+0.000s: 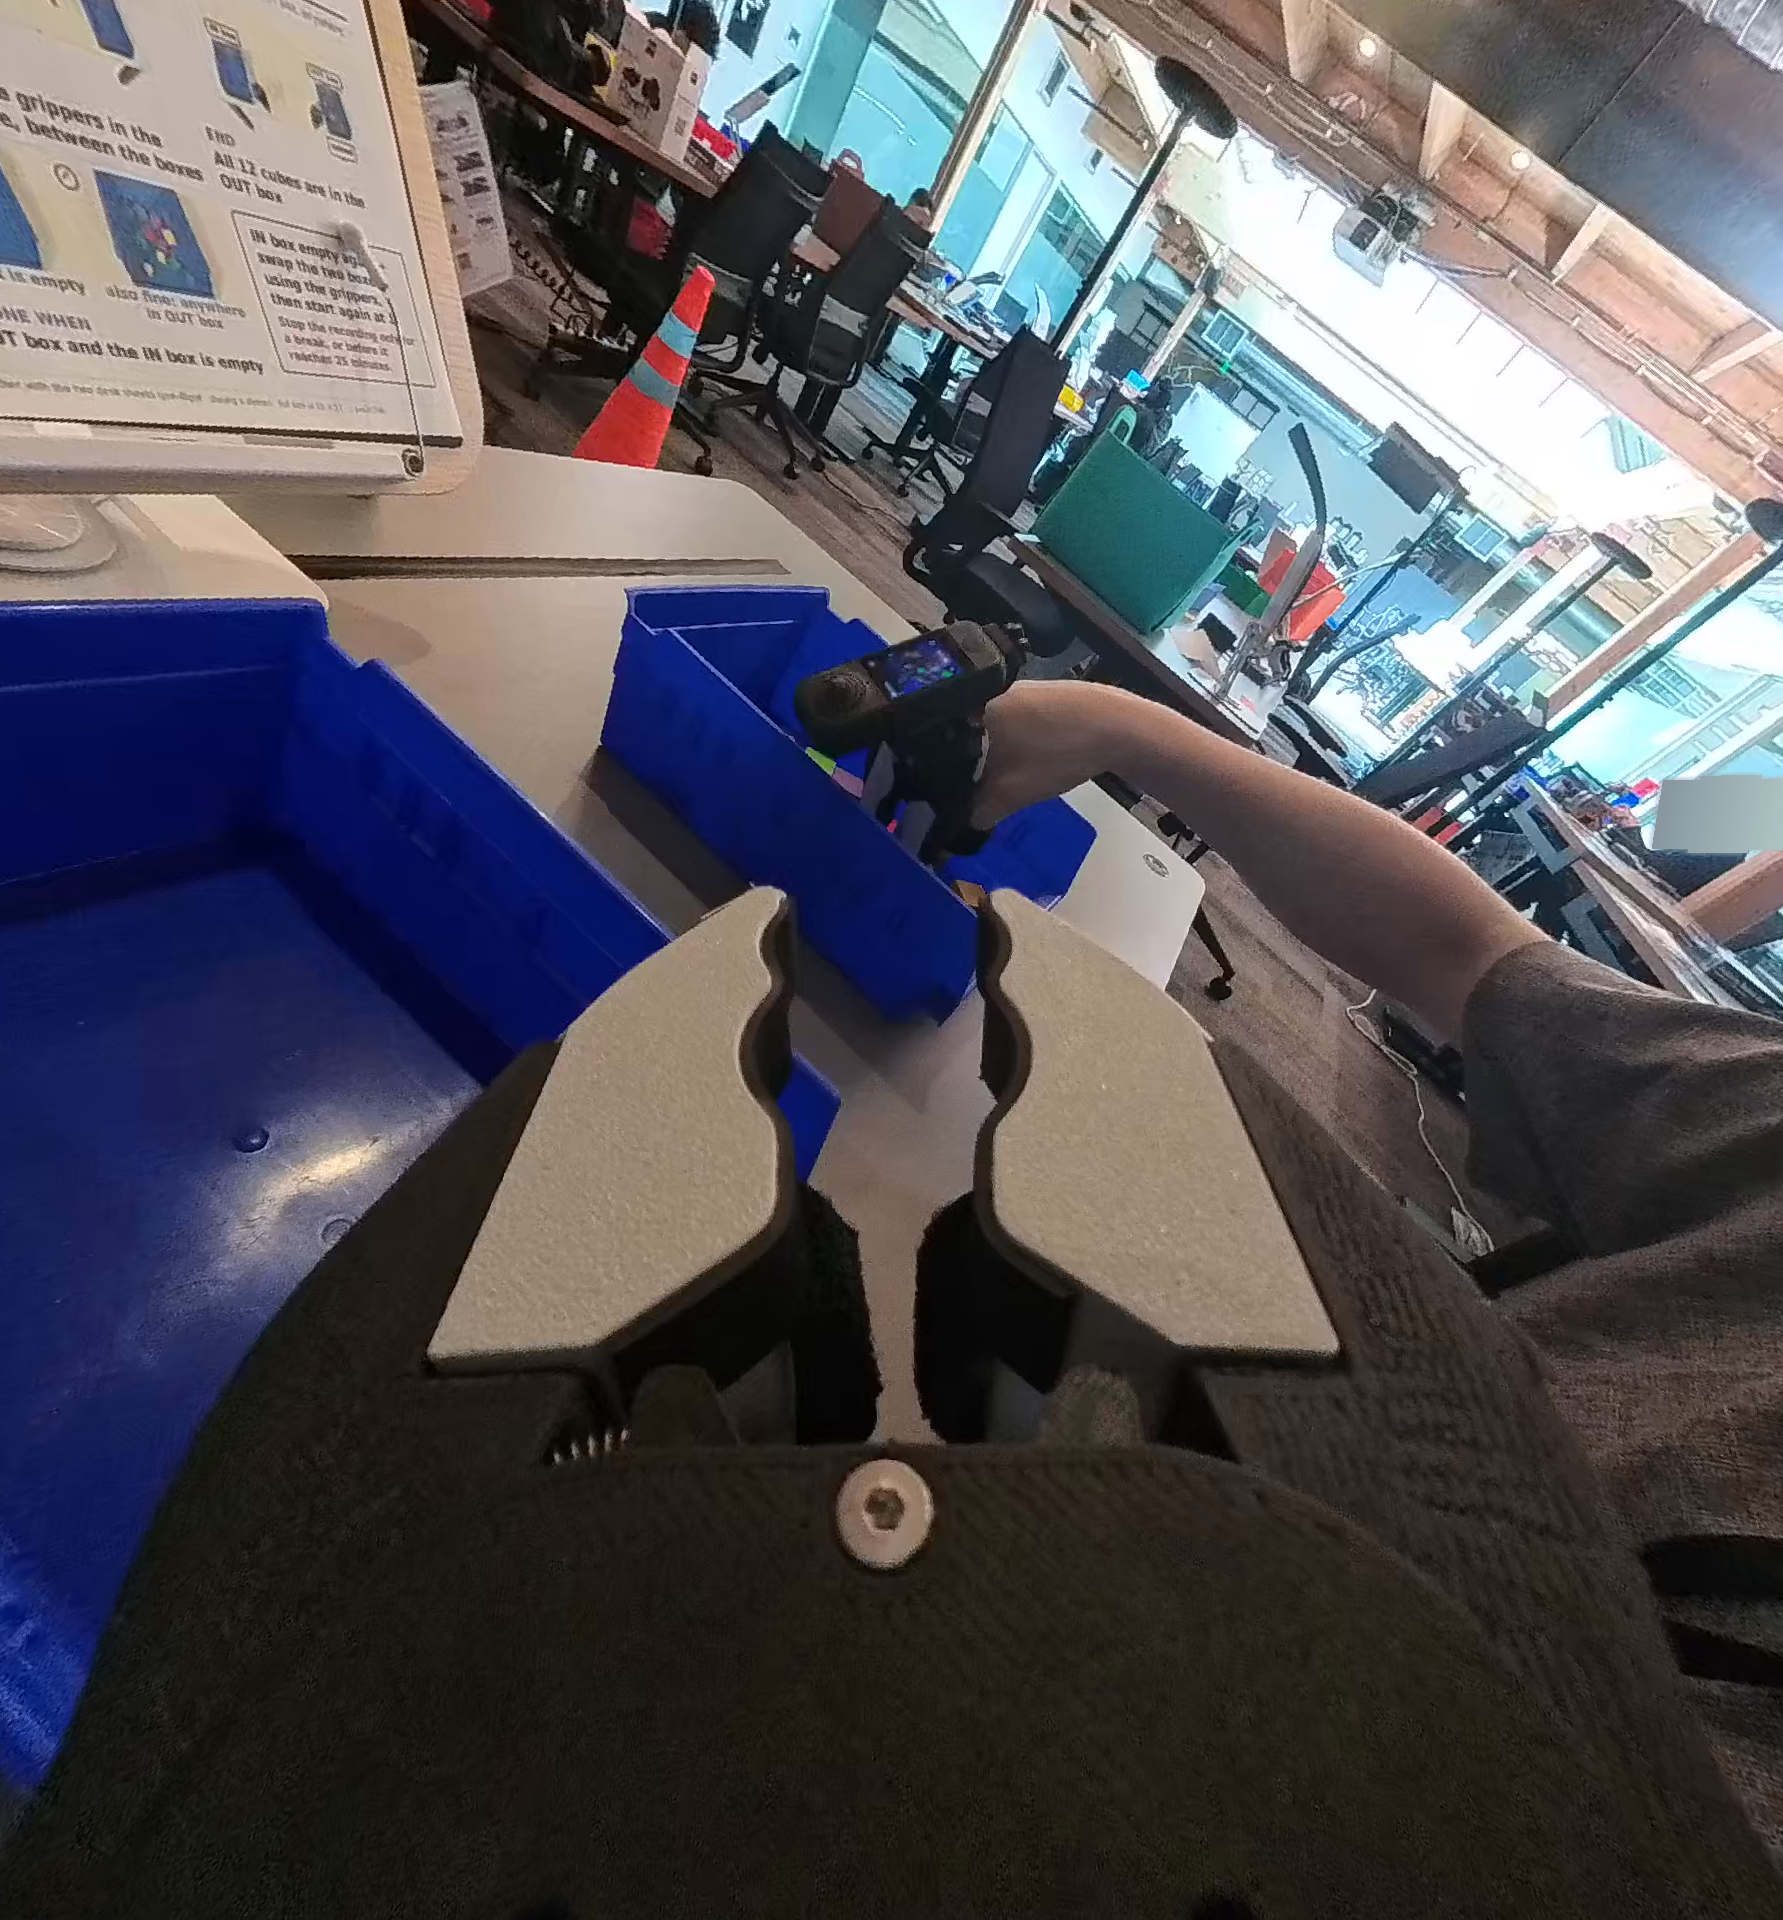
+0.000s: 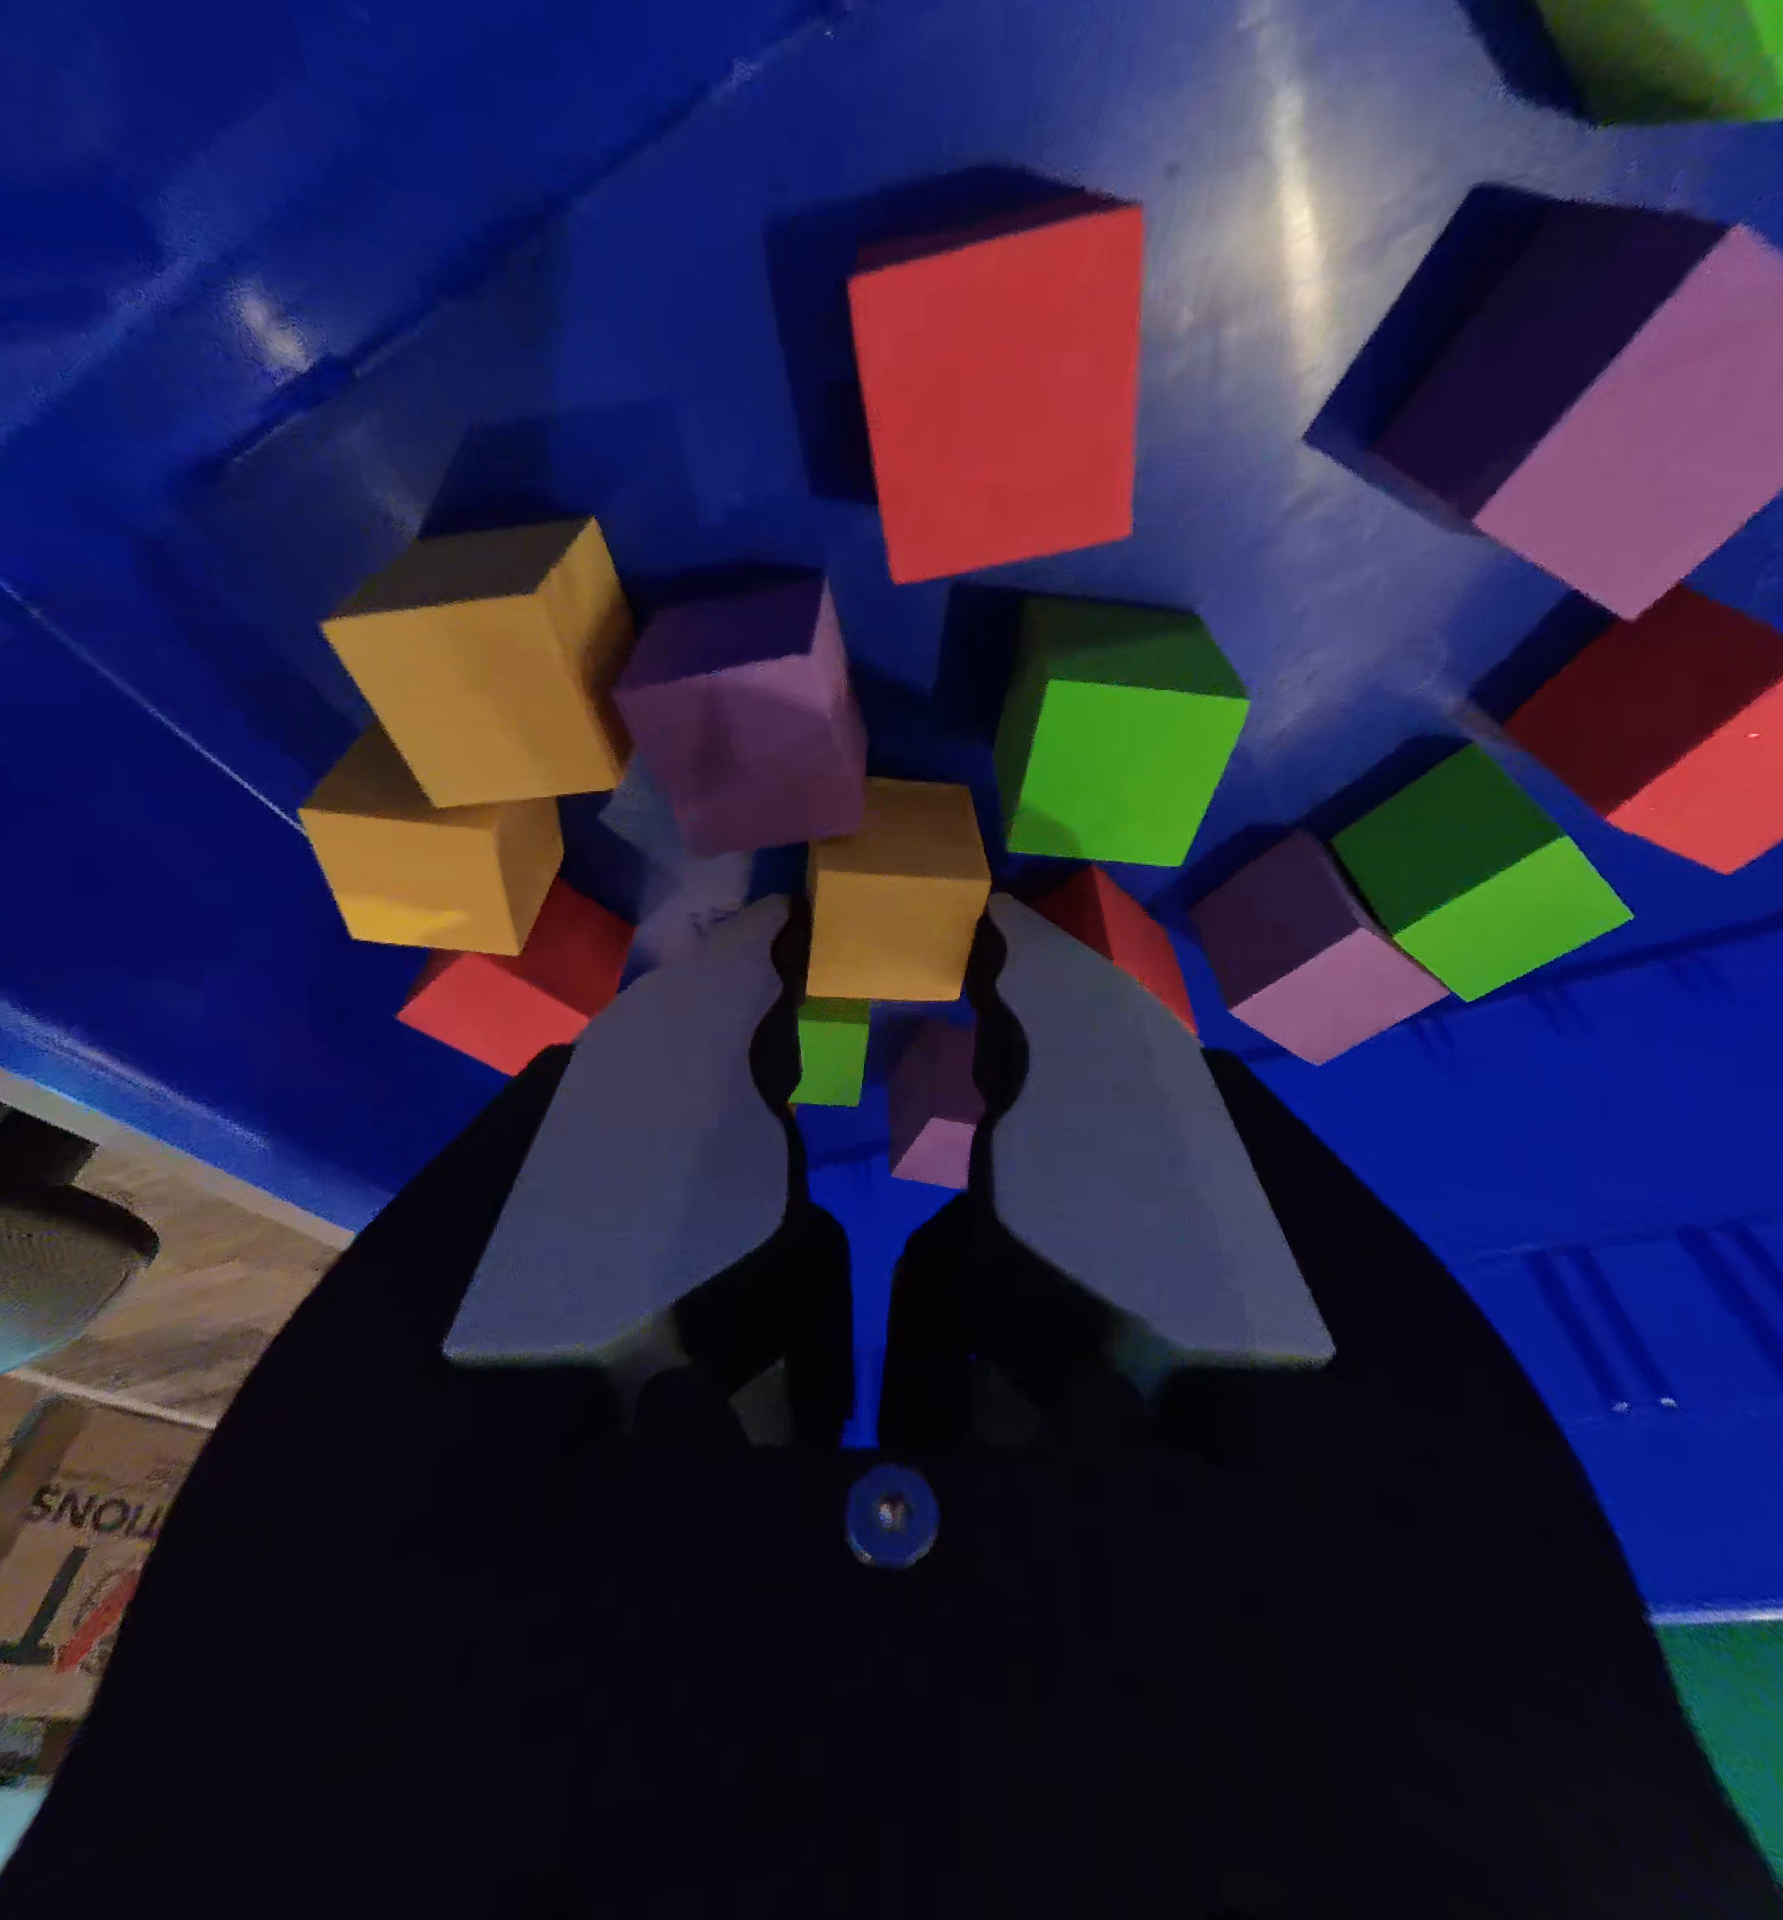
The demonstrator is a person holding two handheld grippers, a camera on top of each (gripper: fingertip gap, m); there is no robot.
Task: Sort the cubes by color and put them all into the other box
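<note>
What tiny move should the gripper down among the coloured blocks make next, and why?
Probably closing the right gripper: its fingers are open on either side of a small orange foam cube inside the blue plastic bin, with narrow gaps on both sides. The purple cube sits close by, so a gentle squeeze seems wise.

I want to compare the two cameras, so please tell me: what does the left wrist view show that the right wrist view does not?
Only the left wrist view shows the left claw, open, holding nothing, beside an empty blue bin; also the table, an instruction board, an orange cone and the person's forearm.

Only the right wrist view shows the coloured cubes: the right claw flanks a yellow cube; whether it grips is unclear.

Both show the second blue bin and the right claw.
</note>
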